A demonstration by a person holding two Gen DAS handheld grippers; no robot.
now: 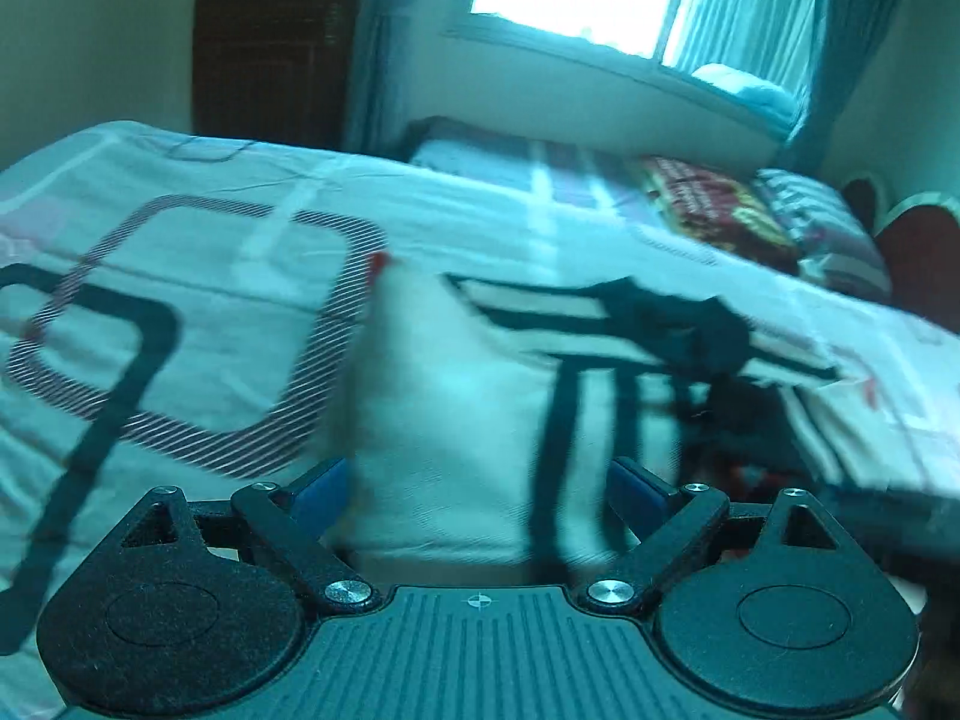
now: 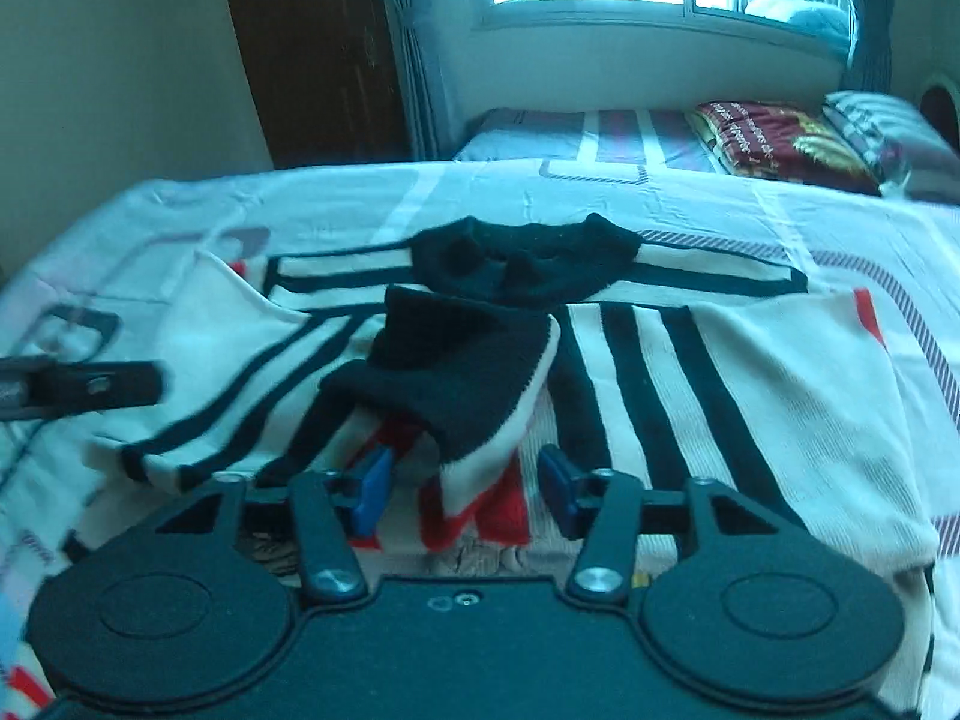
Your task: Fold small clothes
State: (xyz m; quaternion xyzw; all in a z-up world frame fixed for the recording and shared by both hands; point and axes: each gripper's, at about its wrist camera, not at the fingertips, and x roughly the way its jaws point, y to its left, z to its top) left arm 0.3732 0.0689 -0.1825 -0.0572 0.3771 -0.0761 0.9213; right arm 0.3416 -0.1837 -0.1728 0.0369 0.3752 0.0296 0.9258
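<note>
left gripper point(image 1: 477, 495) — jaws spread wide, white sleeve between them, unpinched; right gripper point(image 2: 465, 495) — part open over folded flap, nothing clamped | striped sweater point(image 2: 690, 372) on bed sheet point(image 2: 600, 192)

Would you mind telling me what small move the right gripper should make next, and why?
Probably ease the right gripper forward and close on the sweater's folded-over flap. Its jaws stand apart with that flap's tip just ahead of them, and the left gripper is open, holding nothing.
</note>
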